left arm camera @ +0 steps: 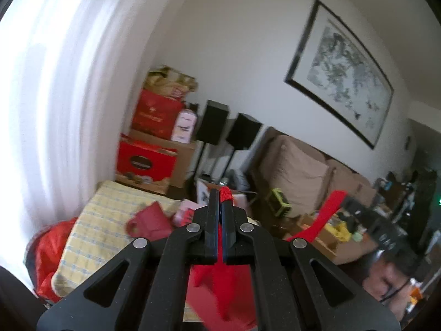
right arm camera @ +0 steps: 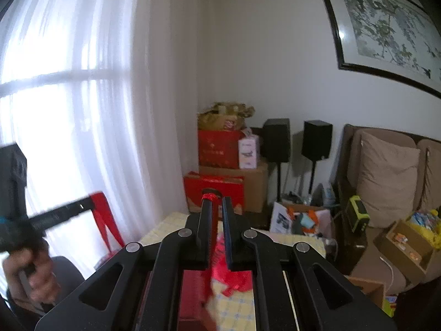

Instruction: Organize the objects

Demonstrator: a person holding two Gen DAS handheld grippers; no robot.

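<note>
Both grippers hold a red bag by its cord handles, lifted above a yellow checked cloth point(left arm camera: 110, 220). My left gripper point(left arm camera: 219, 195) is shut on one red handle point(left arm camera: 226, 194); the red bag body point(left arm camera: 220, 289) hangs below its fingers. My right gripper point(right arm camera: 215, 201) is shut on the other red handle point(right arm camera: 209, 196), with red bag material point(right arm camera: 228, 273) beneath. In the right wrist view the left gripper point(right arm camera: 69, 209) shows at far left with its red handle loop point(right arm camera: 106, 223). In the left wrist view the right gripper point(left arm camera: 355, 207) shows at right with a red strap point(left arm camera: 322, 220).
A small dark red bag point(left arm camera: 151, 220) lies on the cloth. Stacked red and cardboard boxes point(right arm camera: 223, 165), two black speakers point(right arm camera: 295, 140) and a sofa with cushions point(right arm camera: 386, 182) stand behind. A white curtain point(right arm camera: 82, 96) is on the left. Open boxes of clutter point(right arm camera: 410, 240) sit right.
</note>
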